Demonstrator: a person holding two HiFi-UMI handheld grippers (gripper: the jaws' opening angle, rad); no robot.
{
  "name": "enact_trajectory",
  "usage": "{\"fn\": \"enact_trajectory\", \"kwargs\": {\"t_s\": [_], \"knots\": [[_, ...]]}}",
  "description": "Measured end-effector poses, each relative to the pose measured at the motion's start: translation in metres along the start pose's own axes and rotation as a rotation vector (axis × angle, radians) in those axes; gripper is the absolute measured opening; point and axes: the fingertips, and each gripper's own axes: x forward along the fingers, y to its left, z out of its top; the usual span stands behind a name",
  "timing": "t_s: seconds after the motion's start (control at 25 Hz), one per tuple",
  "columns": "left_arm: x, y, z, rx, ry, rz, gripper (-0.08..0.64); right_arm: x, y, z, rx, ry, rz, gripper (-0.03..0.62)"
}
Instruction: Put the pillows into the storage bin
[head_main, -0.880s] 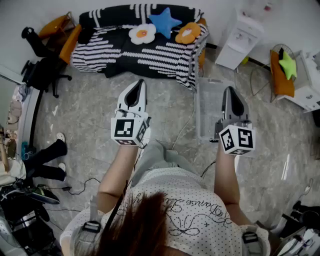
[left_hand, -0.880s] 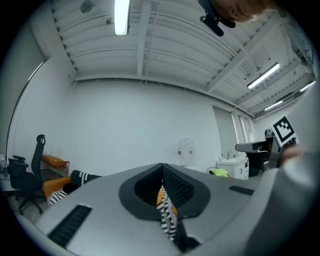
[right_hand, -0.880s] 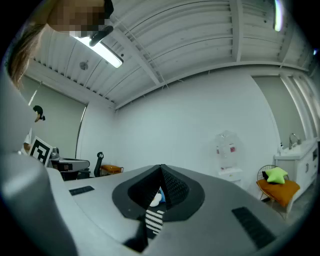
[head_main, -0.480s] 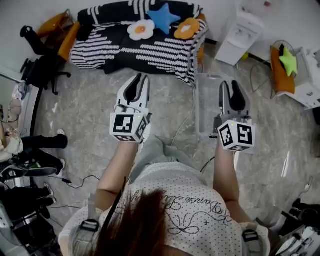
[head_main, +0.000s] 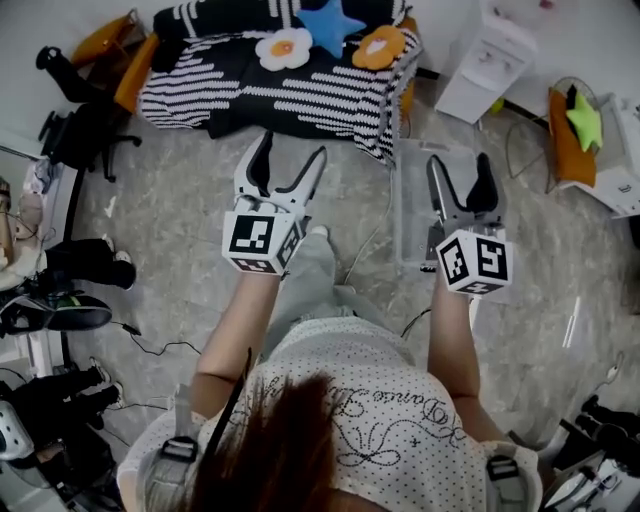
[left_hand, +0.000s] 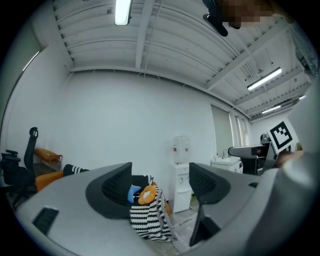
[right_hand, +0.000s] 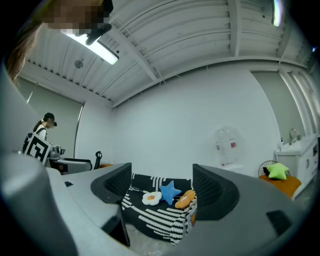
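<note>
- Both grippers point level and released: the left gripper and the right gripper have jaws wide apart with nothing between them.
- The pillows wait on the far sofa: flower pillow, blue star and orange pillow, close together along its back.
- A green star sits well apart on a chair at far right.
- The bin stands on the floor just right of the sofa's near corner, below the right gripper.
- The best approach is probably to close in with the jaws kept wide, then pinch a pillow by an edge or a star point. Plush gives, so the squeeze should be firm.
- The orange pillow lies nearest the bin, so it looks like a sensible first pick for the right gripper.
- Underfoot, a cable trails just left of the bin.
- The dispenser crowds the sofa's right end, while the office chair stands clear at far left.
</note>
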Motion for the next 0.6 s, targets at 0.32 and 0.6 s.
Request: {"fn": "enact_trajectory", "kwargs": {"t_s": [0.32, 0.6], "knots": [[0.070, 0.041, -0.004, -0.036, -0.009, -0.032, 0.402, 0.070, -0.006, 0.002, 0.012, -0.047, 0.019, 0.465], [0.158, 0.105, -0.008, 0.009, -0.005, -0.062, 0.416, 0.168, -0.020, 0.002, -0.016, -0.053, -0.037, 0.463]]}}
